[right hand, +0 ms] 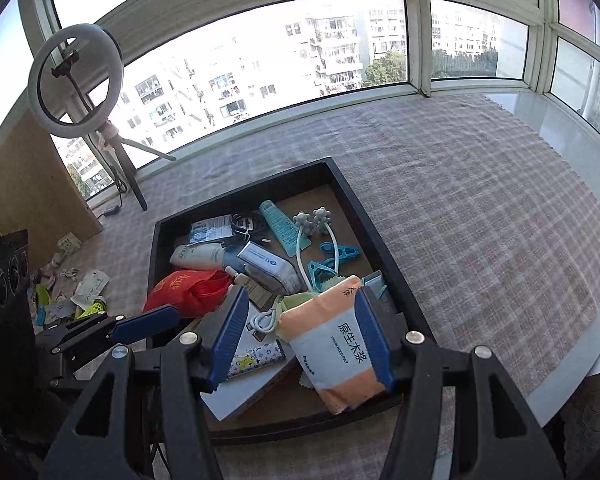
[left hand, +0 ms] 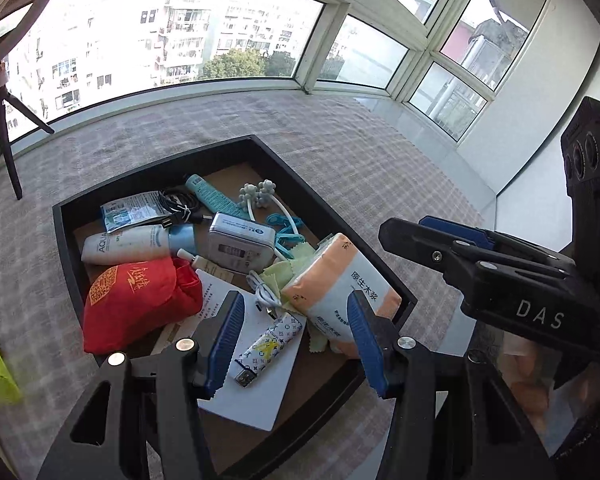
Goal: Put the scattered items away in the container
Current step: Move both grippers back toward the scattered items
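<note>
- Most of the items are seen already gathered in the black tray point(right hand: 384, 240), which is set on the checked cloth of the table point(right hand: 480, 208).
- A red pouch point(left hand: 140, 300), a white lotion tube point(left hand: 128, 244), a metal tin point(left hand: 240, 240), blue clips point(right hand: 336, 256), cables and a patterned lighter point(left hand: 268, 348) on a white booklet point(left hand: 260, 396) are found inside it.
- The tissue pack point(right hand: 336, 352) is lying at the tray's near right corner, leaning over a yellow cloth point(left hand: 288, 276).
- The right tool point(right hand: 300, 344) is held just above that pack with its blue pads standing apart; nothing is gripped, and the pack is judged to be freshly set down.
- The left tool point(left hand: 296, 344) is likewise held open and empty over the booklet and lighter.
- Work is left: a yellow shuttlecock point(right hand: 94, 306), wrappers and small bits are still scattered on the cloth well to the left of the tray.
- The task is judged to be well past halfway, with the left-hand clutter to be fetched next.
</note>
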